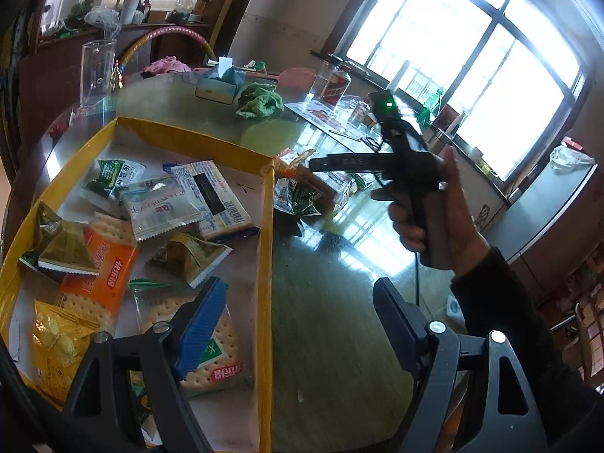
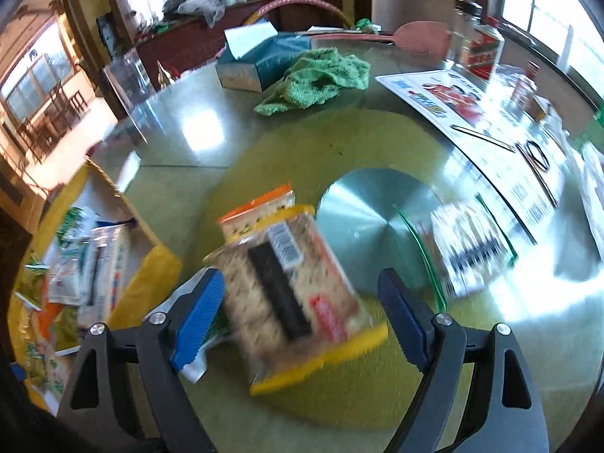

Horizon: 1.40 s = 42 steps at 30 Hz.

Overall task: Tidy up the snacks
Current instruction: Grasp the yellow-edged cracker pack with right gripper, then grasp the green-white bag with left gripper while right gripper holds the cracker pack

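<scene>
A yellow-edged box (image 1: pixel 266 226) on the glass table holds several snack packets, among them an orange cracker pack (image 1: pixel 102 275) and a white pack with a barcode (image 1: pixel 211 196). My left gripper (image 1: pixel 298 317) is open and empty, its left finger over the box's near end. My right gripper (image 2: pixel 302 313) is open, with a yellow-edged cracker pack (image 2: pixel 294 290) lying on the table between its fingers. An orange cracker pack (image 2: pixel 260 211) lies just behind it and a green-edged pack (image 2: pixel 468 249) to its right. The right gripper also shows in the left wrist view (image 1: pixel 313 164), over packets beside the box.
A green cloth (image 2: pixel 321 79), a tissue box (image 2: pixel 256 60), a clear jug (image 1: pixel 96 71), a liquor bottle (image 2: pixel 483 49), a leaflet (image 2: pixel 445 102) and a pink swatter (image 2: pixel 419 37) stand on the table's far side. The turntable's metal hub (image 2: pixel 362 219) lies ahead.
</scene>
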Each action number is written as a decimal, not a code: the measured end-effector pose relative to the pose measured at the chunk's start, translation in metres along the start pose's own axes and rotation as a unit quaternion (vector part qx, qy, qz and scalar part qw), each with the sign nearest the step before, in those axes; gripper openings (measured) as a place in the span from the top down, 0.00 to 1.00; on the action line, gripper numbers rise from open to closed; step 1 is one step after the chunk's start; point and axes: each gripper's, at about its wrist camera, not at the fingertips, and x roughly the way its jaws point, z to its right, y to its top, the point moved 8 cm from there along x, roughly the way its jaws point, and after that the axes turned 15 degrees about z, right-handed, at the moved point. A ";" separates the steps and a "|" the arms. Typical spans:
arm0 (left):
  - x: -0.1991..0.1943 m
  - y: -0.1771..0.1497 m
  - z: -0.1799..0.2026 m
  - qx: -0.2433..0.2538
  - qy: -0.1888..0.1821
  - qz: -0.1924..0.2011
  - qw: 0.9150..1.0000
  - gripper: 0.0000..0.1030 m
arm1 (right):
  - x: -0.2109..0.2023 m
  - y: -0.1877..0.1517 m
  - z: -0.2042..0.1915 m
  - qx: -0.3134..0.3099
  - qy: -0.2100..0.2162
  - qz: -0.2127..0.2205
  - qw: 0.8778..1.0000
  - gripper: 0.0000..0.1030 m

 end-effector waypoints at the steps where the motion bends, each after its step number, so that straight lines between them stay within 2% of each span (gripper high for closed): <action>1: 0.000 0.000 -0.001 0.001 0.002 0.001 1.000 0.22 | 0.004 0.000 0.000 0.008 0.009 -0.002 1.000 0.18; 2: 0.001 -0.001 -0.002 0.001 0.005 -0.001 1.000 0.22 | 0.006 0.000 -0.002 0.017 0.025 -0.003 1.000 0.18; 6: 0.001 -0.002 -0.001 0.000 0.001 -0.004 1.000 0.22 | -0.003 -0.004 -0.012 0.009 0.046 0.017 0.999 0.18; 11: 0.002 -0.004 0.005 0.006 0.000 -0.010 1.000 0.22 | 0.000 -0.011 -0.020 -0.032 0.022 0.005 0.999 0.18; 12: 0.000 -0.003 0.006 0.009 -0.001 -0.008 1.000 0.22 | 0.001 -0.012 -0.019 -0.031 0.017 0.002 0.999 0.24; 19: -0.002 -0.004 0.010 0.012 0.004 -0.007 1.000 0.22 | -0.018 -0.026 -0.008 -0.002 0.015 0.013 1.000 0.29; 25: 0.000 -0.007 0.016 0.026 0.015 -0.011 0.999 0.22 | -0.065 -0.057 0.000 0.059 0.019 0.033 0.998 0.31; 29: 0.007 -0.009 0.022 0.041 0.018 -0.022 0.999 0.22 | -0.103 -0.095 0.008 0.097 -0.007 0.039 0.995 0.32; 31: 0.015 -0.011 0.024 0.056 0.025 -0.036 0.997 0.22 | -0.119 -0.116 0.009 0.101 -0.032 0.037 0.994 0.32; 34: 0.032 -0.013 0.030 0.070 0.010 -0.072 0.995 0.22 | -0.140 -0.140 0.011 0.098 -0.068 0.038 0.992 0.32; 39: 0.072 -0.004 0.038 0.118 0.011 -0.099 0.988 0.23 | -0.157 -0.171 0.016 0.090 -0.130 0.031 0.987 0.32; 42: 0.095 -0.003 0.042 0.143 0.018 -0.121 0.982 0.24 | -0.160 -0.180 0.022 0.105 -0.145 0.029 0.983 0.32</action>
